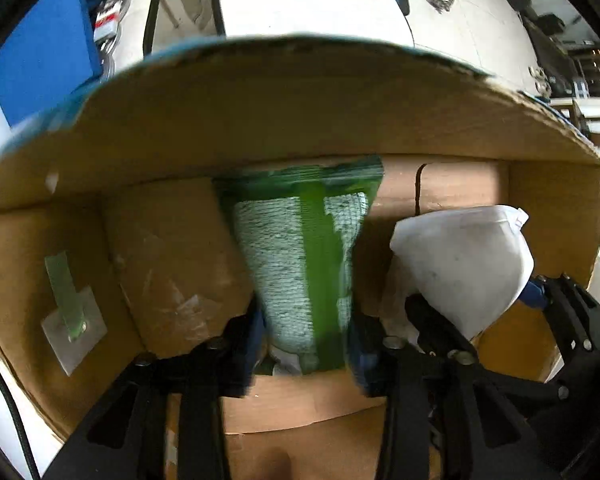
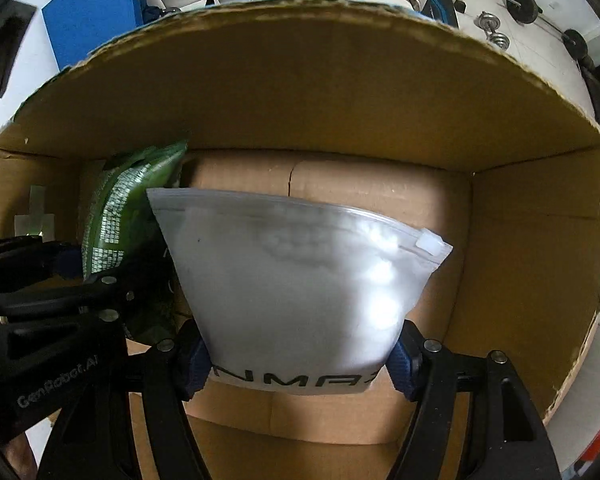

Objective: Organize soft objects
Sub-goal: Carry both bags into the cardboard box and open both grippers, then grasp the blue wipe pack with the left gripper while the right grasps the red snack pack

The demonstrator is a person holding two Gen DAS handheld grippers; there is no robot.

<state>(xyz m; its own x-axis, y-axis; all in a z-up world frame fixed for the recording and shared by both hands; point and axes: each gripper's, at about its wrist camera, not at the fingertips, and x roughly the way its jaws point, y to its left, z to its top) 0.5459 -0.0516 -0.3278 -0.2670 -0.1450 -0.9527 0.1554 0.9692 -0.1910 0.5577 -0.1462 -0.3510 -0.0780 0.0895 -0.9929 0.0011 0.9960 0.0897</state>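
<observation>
cardboard box (image 1: 284, 120) fills both views, both my tools inside it. left gripper (image 1: 306, 344) is clamped on the green packet (image 1: 300, 264), which sticks straight out ahead between the fingers. right gripper (image 2: 300, 356) is pinched on the frosted zip bag (image 2: 296, 276), slider end far right. packet sits just left of the bag, edges overlapping.
</observation>
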